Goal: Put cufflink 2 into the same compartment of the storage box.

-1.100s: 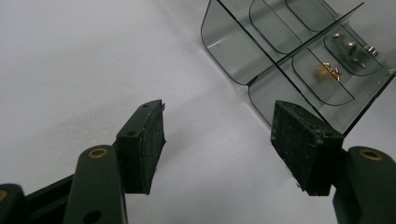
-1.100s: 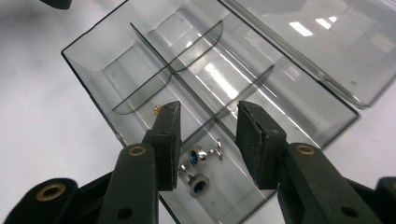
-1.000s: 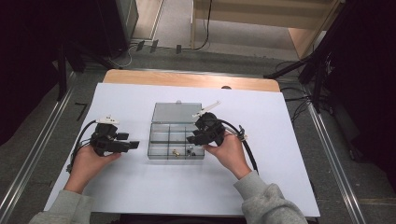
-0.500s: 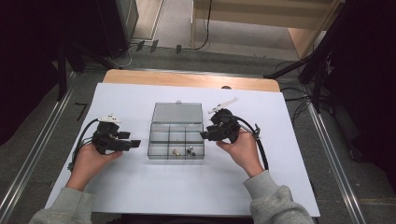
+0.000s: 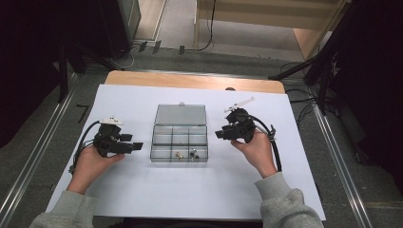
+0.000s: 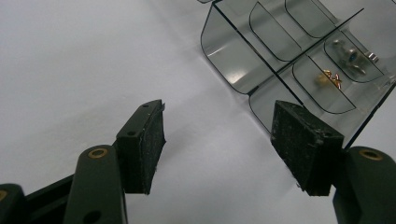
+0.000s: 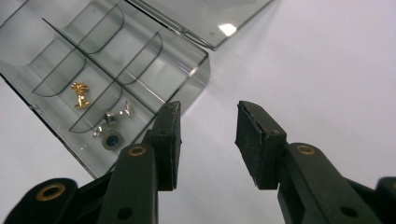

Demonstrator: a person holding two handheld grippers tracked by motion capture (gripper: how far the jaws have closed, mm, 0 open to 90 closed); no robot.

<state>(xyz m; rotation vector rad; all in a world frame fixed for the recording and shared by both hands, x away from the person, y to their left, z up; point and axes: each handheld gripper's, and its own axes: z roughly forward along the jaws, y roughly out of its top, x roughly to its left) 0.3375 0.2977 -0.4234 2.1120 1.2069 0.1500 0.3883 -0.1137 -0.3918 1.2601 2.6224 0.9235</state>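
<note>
1. We worked at a table [image 5: 142,199] covered in a white sheet, with a bare wooden strip along its far edge.
2. Near the middle of the sheet sat a clear grey compartment box [image 5: 180,138], its lid [image 5: 181,115] folded back flat on the far side.
3. We held the left gripper [image 5: 135,147] well to the left of the box, pointing at it. Its jaws stood wide apart with nothing between them, above bare sheet.
4. We held the right gripper [image 5: 219,135] just beside the box's right wall. Its jaws were partly open and empty, with white sheet showing in the gap.
5. A small white tool [image 5: 239,104] lay on the sheet beyond our right hand [image 5: 256,149].
6. In the front row's middle compartment lay a gold cufflink [image 7: 79,94]; in the compartment next to it on the right lay silver cufflinks [image 7: 112,125], one with a blue face.
</note>
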